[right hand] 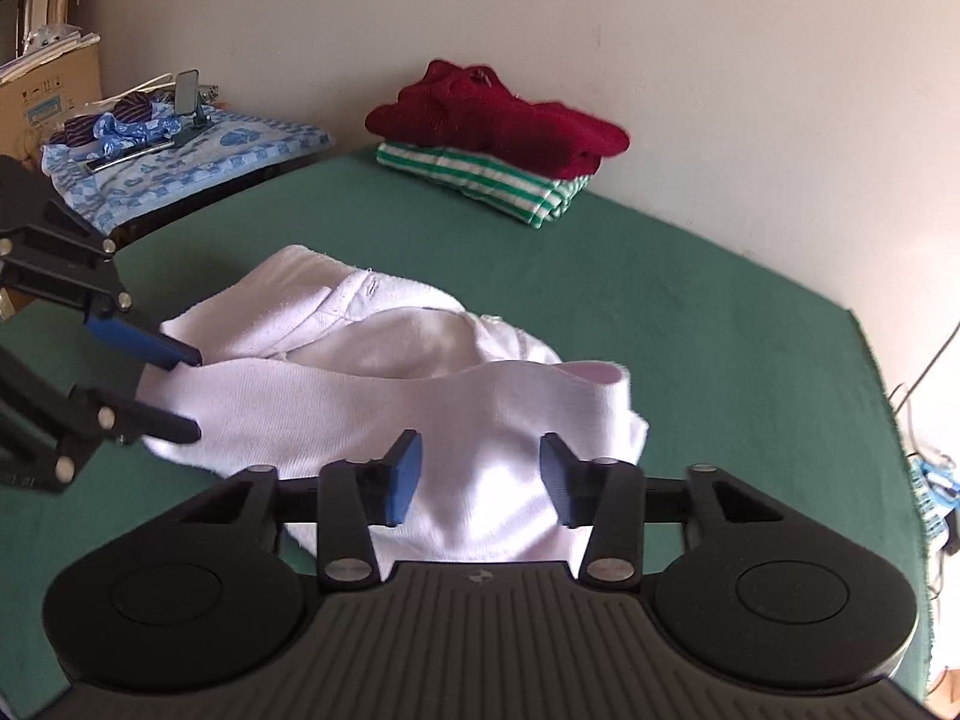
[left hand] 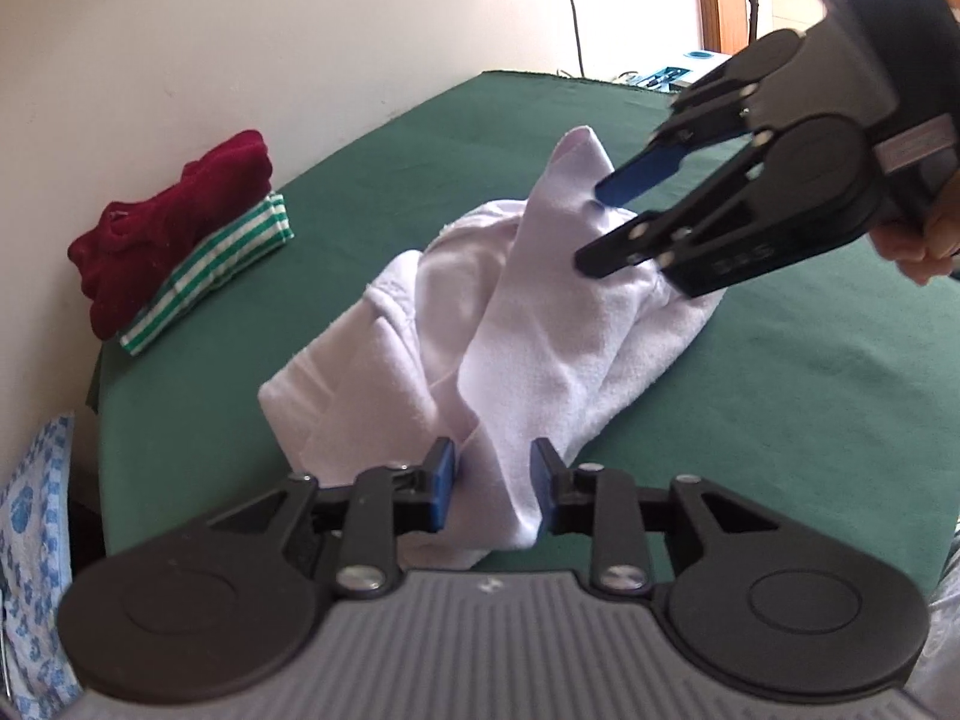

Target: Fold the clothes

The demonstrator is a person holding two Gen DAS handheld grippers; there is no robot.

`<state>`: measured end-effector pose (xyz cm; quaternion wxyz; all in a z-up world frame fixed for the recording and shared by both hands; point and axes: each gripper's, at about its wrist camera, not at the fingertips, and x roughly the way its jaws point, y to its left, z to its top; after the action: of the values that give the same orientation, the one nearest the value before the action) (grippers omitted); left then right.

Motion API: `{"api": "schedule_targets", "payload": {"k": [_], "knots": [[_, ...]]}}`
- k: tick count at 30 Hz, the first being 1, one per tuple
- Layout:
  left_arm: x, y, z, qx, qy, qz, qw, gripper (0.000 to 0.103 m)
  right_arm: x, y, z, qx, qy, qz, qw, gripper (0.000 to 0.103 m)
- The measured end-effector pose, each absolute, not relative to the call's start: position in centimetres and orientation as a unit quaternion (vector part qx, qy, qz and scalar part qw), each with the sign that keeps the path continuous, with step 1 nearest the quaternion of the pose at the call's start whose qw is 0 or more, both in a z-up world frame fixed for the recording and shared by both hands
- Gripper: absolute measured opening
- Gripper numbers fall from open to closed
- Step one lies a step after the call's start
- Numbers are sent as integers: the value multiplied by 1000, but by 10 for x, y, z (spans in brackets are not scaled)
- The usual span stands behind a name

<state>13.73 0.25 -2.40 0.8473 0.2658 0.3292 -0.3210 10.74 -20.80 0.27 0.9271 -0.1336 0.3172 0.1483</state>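
Centrally, one pale lilac garment (left hand: 540, 324) of soft knit cloth lies crumpled on the green bench cover (left hand: 750, 396), bunched into thick folds with one long flap raised along its length. From the right wrist view the same garment (right hand: 384, 396) shows a stitched waistband or hem with a small buttonhole-like slit, and a pink inner face at one open end.

Two tongs work at it. The left tongs (left hand: 493, 483) stand narrowly apart with a fold of the lilac cloth running between their blue pads; whether they pinch it firmly I cannot tell. The right tongs (left hand: 591, 225) are parted at the far end of the raised flap, their tips against the cloth, and in their own camera the right tongs (right hand: 480, 471) are clearly spread with the garment lying beneath them. A hand (left hand: 924, 240) holds the right tool's grip.

Against the cream wall sit two folded garments in one stack: a dark red fuzzy sweater (right hand: 498, 114) on top of a green-and-white striped piece (right hand: 480, 180). Beside the bench lies a blue-patterned quilted cloth (right hand: 180, 162) carrying a phone on a stand (right hand: 189, 99).
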Motion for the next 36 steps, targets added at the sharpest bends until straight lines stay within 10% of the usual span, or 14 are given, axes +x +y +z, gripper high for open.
{"api": "schedule_targets", "payload": {"k": [3, 5, 17, 23, 28, 36], "knots": [[140, -2, -30, 273, 336, -319, 843, 17, 108, -211, 3, -130, 327, 150, 924, 7], [138, 2, -28, 270, 337, -320, 843, 5, 109, -213, 3, -127, 333, 152, 922, 4], [117, -1, -44, 316, 358, -377, 794, 5, 70, -208, -20, -281, 363, 232, 857, 4], [98, 9, -27, 334, 341, -397, 784, 22, 54, -229, 10, -236, 360, 214, 877, 11], [101, 29, -2, 304, 335, -383, 806, 36, 50, -251, 54, -134, 304, 165, 929, 41], [133, 37, -16, 265, 376, -350, 816, 51, 62, -199, -9, -355, 292, 155, 875, 41]]}}
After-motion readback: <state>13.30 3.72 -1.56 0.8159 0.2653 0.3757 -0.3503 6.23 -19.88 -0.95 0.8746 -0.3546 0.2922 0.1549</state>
